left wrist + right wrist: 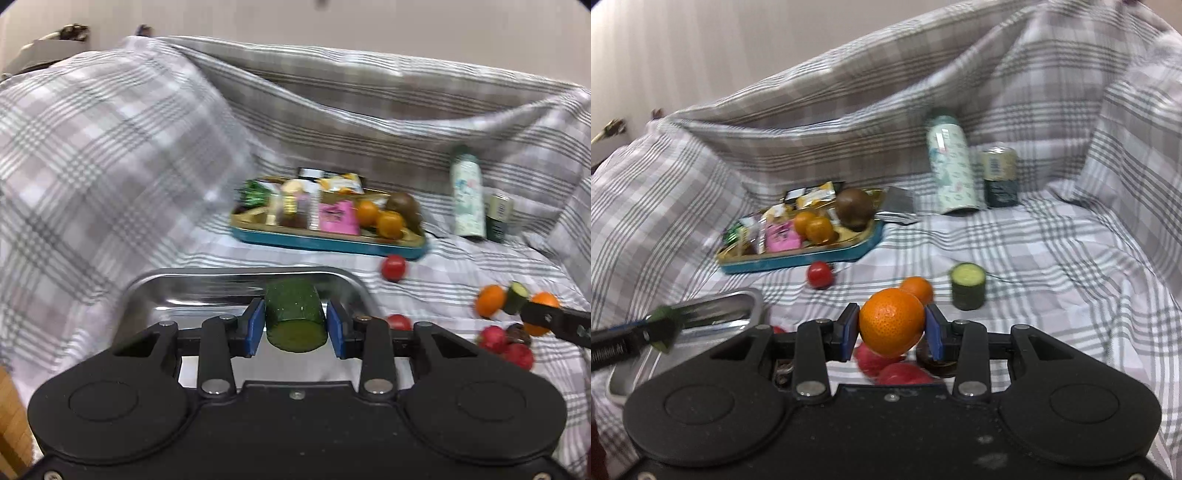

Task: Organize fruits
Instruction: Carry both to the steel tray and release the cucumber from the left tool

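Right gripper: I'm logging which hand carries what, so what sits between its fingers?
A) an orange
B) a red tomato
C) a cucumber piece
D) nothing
A: the right wrist view shows the right gripper with its blue pads pressed on both sides of an orange, while the cucumber piece sits in the left gripper.

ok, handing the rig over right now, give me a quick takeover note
Left gripper: shut on the green cucumber chunk, above the shiny metal tray.
Right gripper: shut on the round orange mandarin.
On the plaid cloth: second mandarin, a smaller cucumber piece, a red cherry tomato, more red fruit under the right gripper.
Done: nothing visible in the metal tray. Left: place both, then collect the rest.
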`<state>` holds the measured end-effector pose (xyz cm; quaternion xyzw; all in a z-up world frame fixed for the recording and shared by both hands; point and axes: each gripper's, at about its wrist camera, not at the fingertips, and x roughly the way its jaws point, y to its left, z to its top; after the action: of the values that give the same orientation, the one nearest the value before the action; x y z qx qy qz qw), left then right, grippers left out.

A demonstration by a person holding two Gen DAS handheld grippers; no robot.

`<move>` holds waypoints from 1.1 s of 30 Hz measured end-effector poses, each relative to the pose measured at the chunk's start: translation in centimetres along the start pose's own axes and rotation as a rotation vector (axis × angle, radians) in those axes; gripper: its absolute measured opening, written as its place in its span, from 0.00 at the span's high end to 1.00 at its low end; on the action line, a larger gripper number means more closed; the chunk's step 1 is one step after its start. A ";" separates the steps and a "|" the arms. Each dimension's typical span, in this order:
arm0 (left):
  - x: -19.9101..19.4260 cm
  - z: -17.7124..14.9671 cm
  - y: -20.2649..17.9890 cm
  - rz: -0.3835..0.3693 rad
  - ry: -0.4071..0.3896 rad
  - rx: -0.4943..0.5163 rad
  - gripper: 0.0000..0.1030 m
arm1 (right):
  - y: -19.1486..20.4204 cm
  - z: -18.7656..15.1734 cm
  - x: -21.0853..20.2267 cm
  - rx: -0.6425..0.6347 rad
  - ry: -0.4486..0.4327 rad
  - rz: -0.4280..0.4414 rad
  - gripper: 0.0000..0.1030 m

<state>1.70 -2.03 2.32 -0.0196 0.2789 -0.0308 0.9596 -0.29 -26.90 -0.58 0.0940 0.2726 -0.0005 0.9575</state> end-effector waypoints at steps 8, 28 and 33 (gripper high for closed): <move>-0.2 0.1 3.2 0.040 -0.002 -0.047 0.57 | 3.7 0.1 -0.7 -0.111 0.051 0.088 0.61; 0.5 0.3 5.7 0.124 0.018 -0.108 0.59 | 13.1 0.6 4.9 -0.266 0.080 0.299 0.61; 1.1 0.4 5.9 0.117 0.043 -0.135 0.59 | 13.0 -0.7 6.1 -0.265 0.125 0.296 0.61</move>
<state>3.11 3.75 1.75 -0.0674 0.3016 0.0438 0.9500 5.20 -13.66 -2.01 0.0063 0.3123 0.1819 0.9324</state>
